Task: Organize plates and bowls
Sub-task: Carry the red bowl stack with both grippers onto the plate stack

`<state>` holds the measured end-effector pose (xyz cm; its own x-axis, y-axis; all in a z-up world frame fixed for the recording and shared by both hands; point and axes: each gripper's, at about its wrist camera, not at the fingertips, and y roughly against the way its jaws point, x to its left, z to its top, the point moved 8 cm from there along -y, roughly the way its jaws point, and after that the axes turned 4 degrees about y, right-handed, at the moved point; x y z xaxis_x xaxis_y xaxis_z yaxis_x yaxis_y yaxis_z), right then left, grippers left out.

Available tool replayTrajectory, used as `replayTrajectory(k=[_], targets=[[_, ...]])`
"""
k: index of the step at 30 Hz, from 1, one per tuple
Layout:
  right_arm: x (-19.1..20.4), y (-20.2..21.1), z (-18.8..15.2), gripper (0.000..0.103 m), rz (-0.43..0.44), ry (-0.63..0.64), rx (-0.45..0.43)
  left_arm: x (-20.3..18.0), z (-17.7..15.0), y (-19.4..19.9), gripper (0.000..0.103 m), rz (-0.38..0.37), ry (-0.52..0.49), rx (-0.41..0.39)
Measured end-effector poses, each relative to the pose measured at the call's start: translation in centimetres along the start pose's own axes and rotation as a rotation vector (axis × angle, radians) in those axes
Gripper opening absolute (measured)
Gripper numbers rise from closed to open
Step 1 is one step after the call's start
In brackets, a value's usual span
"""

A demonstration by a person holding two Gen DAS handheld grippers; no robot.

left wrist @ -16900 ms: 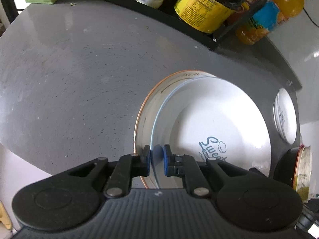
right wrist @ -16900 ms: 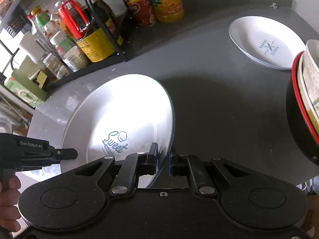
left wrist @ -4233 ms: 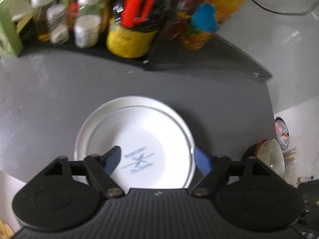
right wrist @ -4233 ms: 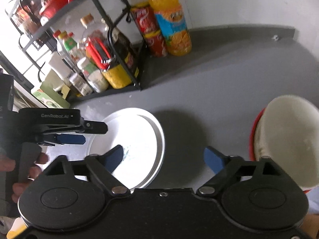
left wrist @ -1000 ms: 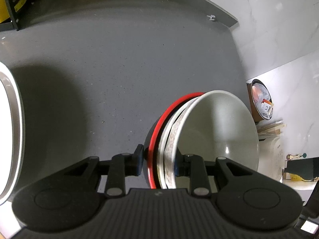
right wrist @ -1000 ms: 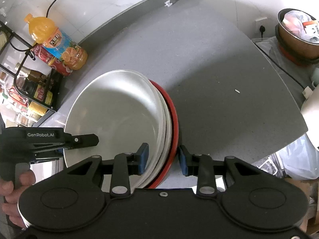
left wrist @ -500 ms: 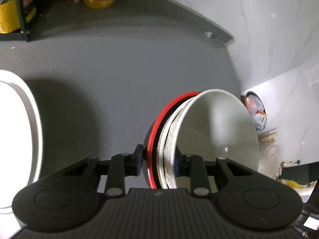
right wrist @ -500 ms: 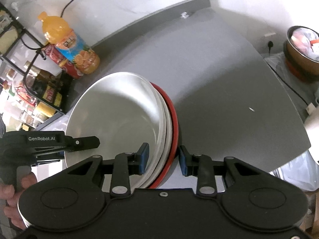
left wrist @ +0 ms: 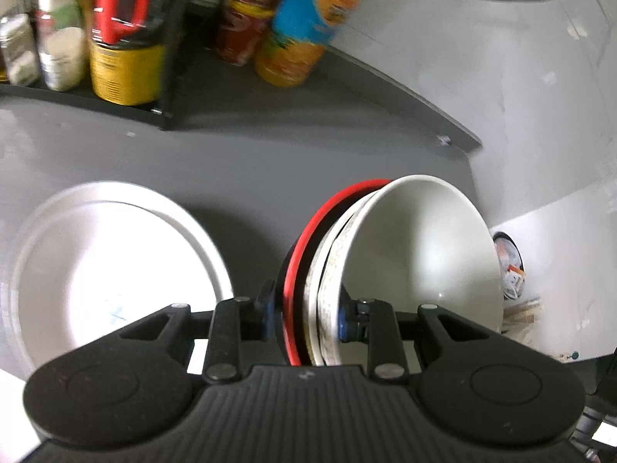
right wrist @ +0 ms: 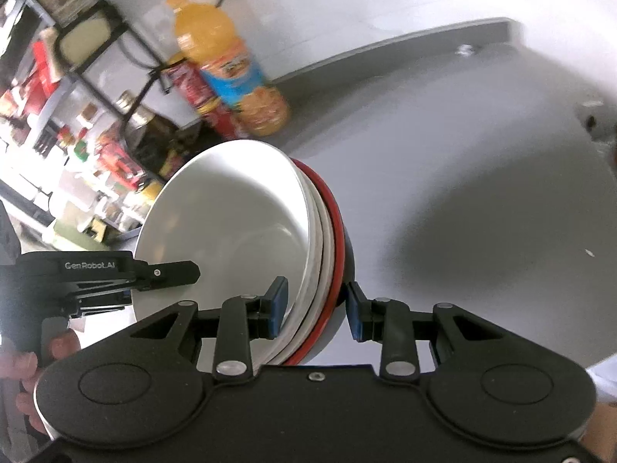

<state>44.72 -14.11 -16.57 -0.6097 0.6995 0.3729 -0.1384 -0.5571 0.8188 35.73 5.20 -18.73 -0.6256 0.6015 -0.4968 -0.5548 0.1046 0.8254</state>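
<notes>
The grey counter [left wrist: 347,162] carries all items. At its left side, in the left wrist view, a stack of white plates [left wrist: 112,270] lies flat, a smaller plate nested on a larger one.

Right of the plates is a stack of nested bowls [left wrist: 416,254]: a black bowl with a red rim outermost, a speckled-edged bowl within it, and a plain white bowl innermost. The stack is tilted on edge, with its open side facing right in the left wrist view; whether its base touches the counter cannot be told.

The left gripper [left wrist: 304,318] is clamped on the near rim of the stack, one of its fingers against the black outer wall and the other inside the white bowl.

The right gripper [right wrist: 316,308] straddles the opposite rim [right wrist: 320,231]; its fingers are narrowly parted, and a gap shows between the right-side pad and the bowl wall, so firm contact cannot be confirmed.

At the back of the counter stand an orange drink bottle [left wrist: 308,27], a red can [left wrist: 246,19] beside it, and a black rack [left wrist: 115,31] of jars.
</notes>
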Motion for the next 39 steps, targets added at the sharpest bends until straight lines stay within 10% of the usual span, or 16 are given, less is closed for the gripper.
replayTrajectory(k=[15, 39], targets=[[9.4, -4.1, -1.0, 0.031, 0.047, 0.051, 0.046, 9.5, 2.8, 3.8, 0.027, 0.043, 0.069, -0.024], [13.9, -7.8, -4.0, 0.031, 0.006, -0.044, 0.069, 17.7, 3.2, 3.3, 0.027, 0.056, 0.048, 0.062]])
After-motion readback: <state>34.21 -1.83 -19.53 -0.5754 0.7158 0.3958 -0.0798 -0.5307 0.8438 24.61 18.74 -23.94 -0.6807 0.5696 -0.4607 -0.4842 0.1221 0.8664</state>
